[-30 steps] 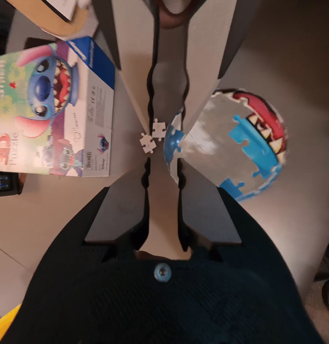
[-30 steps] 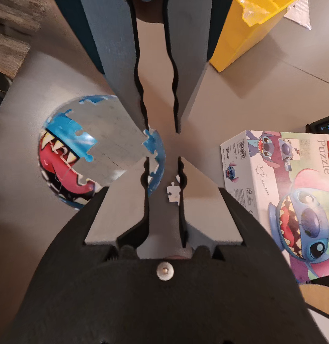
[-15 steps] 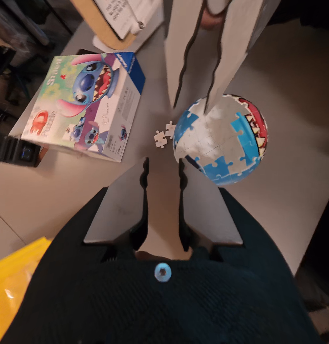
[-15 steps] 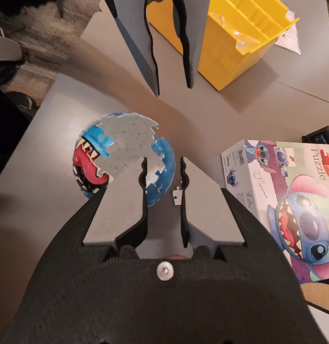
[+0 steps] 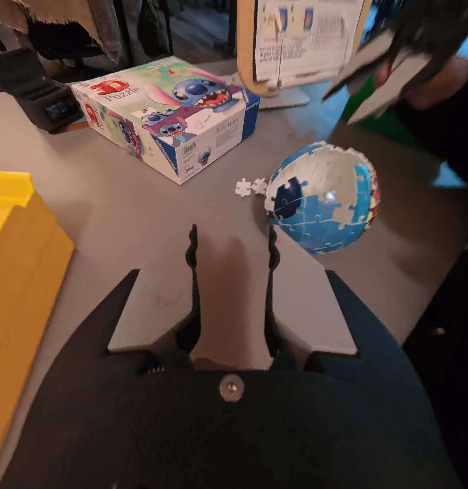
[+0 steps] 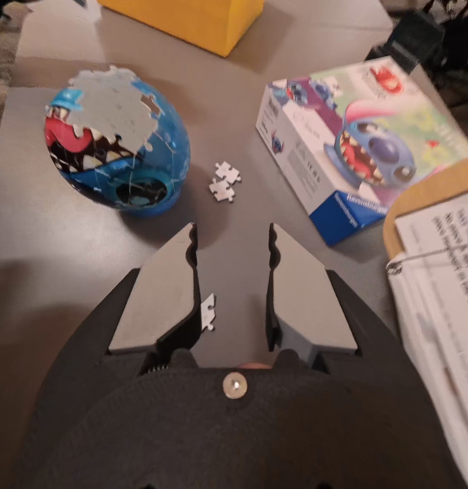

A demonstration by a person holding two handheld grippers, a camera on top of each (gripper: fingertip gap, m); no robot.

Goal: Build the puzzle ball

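Observation:
The partly built puzzle ball rests on the grey table, blue with a red toothed mouth and a grey unfinished patch. Two loose white pieces lie just left of it; in the right wrist view they lie right of the ball. My left gripper is open and empty, short of the ball. My right gripper is open, held back from the ball. A third white piece sits against its left finger's inner side; I cannot tell if it clings there. The right gripper also shows raised at upper right.
The puzzle box lies left of the pieces. A yellow bin stands at the near left. A clipboard stand with paper is behind the ball, and a black device sits beside the box. The table edge runs just right of the ball. My right fingertips sit around 25 cm from my left ones.
Both grippers have pulled back and up from the ball and the loose pieces, and their jaws stand wider apart. The ball and the two loose pieces stay on the table.

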